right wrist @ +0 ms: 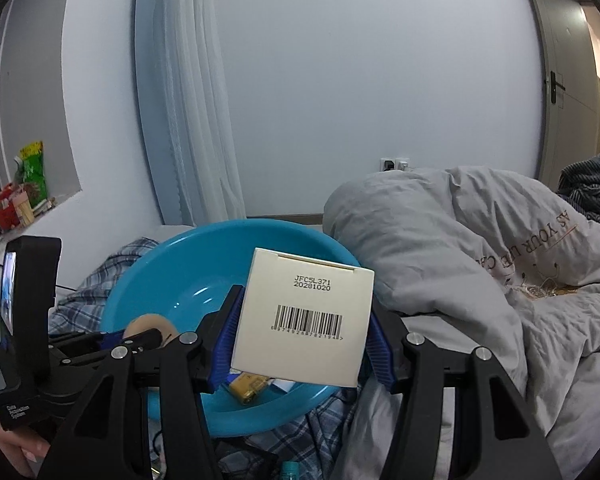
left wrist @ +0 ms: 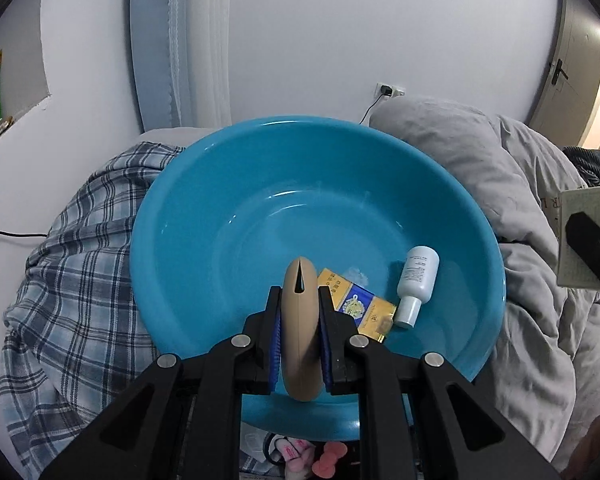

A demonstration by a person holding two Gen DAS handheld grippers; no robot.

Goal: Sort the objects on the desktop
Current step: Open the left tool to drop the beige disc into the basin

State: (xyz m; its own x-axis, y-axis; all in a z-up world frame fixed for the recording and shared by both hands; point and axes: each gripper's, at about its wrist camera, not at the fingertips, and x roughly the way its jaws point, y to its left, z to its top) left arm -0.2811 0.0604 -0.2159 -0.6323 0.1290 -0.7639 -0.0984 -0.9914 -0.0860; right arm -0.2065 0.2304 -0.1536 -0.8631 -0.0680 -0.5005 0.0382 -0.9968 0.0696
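Note:
A big blue basin rests on the bed. In it lie a yellow and blue packet and a small white bottle. My left gripper is shut on a flat beige oval object, held on edge over the basin's near side. In the right wrist view my right gripper is shut on a cream box with a barcode, held above the basin's right rim. The left gripper and its beige object show at the lower left there.
A plaid cloth lies left of the basin and a grey duvet is heaped on its right. Small pink items lie below the basin's near rim. A wall socket with a cable sits behind, and a door stands at far right.

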